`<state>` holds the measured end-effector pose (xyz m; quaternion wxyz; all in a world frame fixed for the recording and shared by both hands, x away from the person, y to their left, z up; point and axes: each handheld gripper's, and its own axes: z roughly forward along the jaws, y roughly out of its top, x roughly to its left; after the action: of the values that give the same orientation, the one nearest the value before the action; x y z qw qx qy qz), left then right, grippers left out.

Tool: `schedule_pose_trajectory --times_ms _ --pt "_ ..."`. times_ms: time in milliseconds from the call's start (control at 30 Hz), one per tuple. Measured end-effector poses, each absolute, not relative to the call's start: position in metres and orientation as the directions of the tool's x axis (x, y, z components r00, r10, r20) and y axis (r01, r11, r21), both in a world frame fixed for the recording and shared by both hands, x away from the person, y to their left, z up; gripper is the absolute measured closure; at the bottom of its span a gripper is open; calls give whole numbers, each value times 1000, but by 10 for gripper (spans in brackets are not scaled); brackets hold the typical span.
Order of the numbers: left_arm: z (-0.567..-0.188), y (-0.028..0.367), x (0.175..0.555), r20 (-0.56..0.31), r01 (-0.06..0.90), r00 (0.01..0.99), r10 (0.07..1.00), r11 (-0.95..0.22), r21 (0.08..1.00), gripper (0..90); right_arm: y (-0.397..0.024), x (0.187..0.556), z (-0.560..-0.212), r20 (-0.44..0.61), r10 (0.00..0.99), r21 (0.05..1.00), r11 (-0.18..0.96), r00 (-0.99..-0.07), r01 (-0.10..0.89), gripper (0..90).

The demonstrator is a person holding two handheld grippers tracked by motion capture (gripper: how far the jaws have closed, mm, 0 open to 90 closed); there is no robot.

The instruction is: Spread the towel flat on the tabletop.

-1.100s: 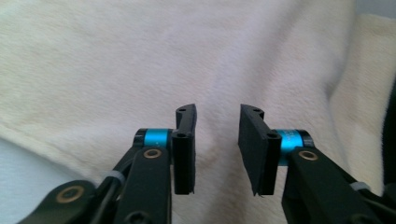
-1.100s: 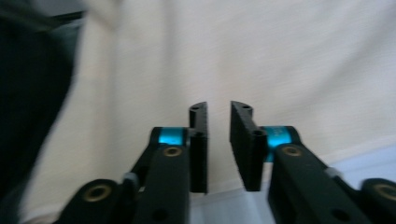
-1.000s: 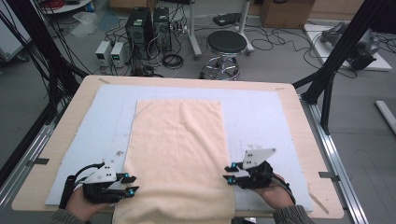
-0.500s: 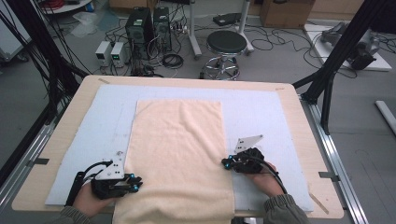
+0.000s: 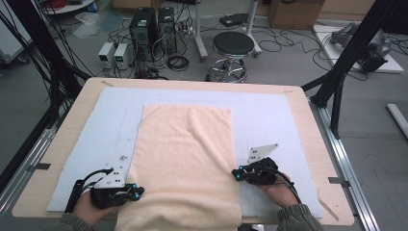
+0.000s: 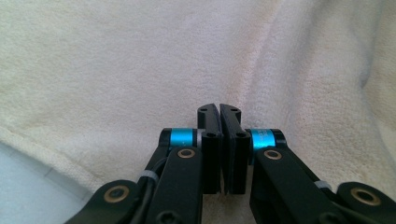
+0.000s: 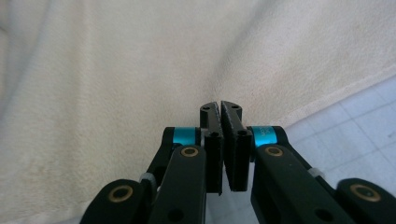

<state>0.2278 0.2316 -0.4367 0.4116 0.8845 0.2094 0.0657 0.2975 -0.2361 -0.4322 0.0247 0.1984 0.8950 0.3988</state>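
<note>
The table carries a pale mat with my peach towel spread flat, reaching away ahead of both claws. Since a second ago my right gripper has moved forward along the towel's right edge; my left gripper has drawn back slightly at the left edge. Both claws' jaws are pressed together on nothing, the cloth just beyond their tips. I judge a fold is being lined up.

You are working in a lab or test bay. The wooden tabletop stands inside a black strut frame. Beyond it, computer towers, small power units, loose cables and a round stool occupy a bare grey floor.
</note>
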Motion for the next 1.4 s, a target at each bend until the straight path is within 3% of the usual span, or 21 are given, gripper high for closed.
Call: schedule_pose_trajectory --times_ms 33,67,100,200,433,600,733,767,1167,1233,1400 --pt "-436 233 227 -60 316 905 421 -573 757 877 -237 298 -431 117 373 733 593 -920 333 820" --pt "-436 234 227 -64 316 906 419 -568 760 883 -238 297 -430 117 391 744 575 -913 341 695" --pt "-435 236 228 -60 314 904 423 -562 765 879 -239 300 -429 104 423 758 553 -900 347 663" --pt "-432 240 234 -54 329 881 470 -526 784 753 -242 311 -426 81 483 773 522 -872 361 668" --pt "-435 239 255 -42 341 859 510 -509 790 622 -220 356 -428 43 580 759 511 -813 404 630" --pt "-439 239 266 -43 353 850 525 -508 786 586 -214 381 -439 52 631 727 508 -774 462 647" --pt "-442 239 269 -54 364 848 527 -506 782 583 -217 384 -440 60 625 725 509 -778 464 858" --pt "-442 238 270 -52 363 848 528 -506 783 581 -218 384 -440 60 622 726 510 -781 462 870" --pt "-442 232 266 -66 359 860 506 -507 783 569 -235 380 -430 41 615 714 534 -788 453 883" --pt "-442 233 267 -70 362 859 506 -506 783 566 -236 380 -431 71 608 718 520 -791 464 850" --pt "-436 236 266 -71 355 856 512 -481 802 548 -236 375 -425 111 600 761 461 -792 456 609"
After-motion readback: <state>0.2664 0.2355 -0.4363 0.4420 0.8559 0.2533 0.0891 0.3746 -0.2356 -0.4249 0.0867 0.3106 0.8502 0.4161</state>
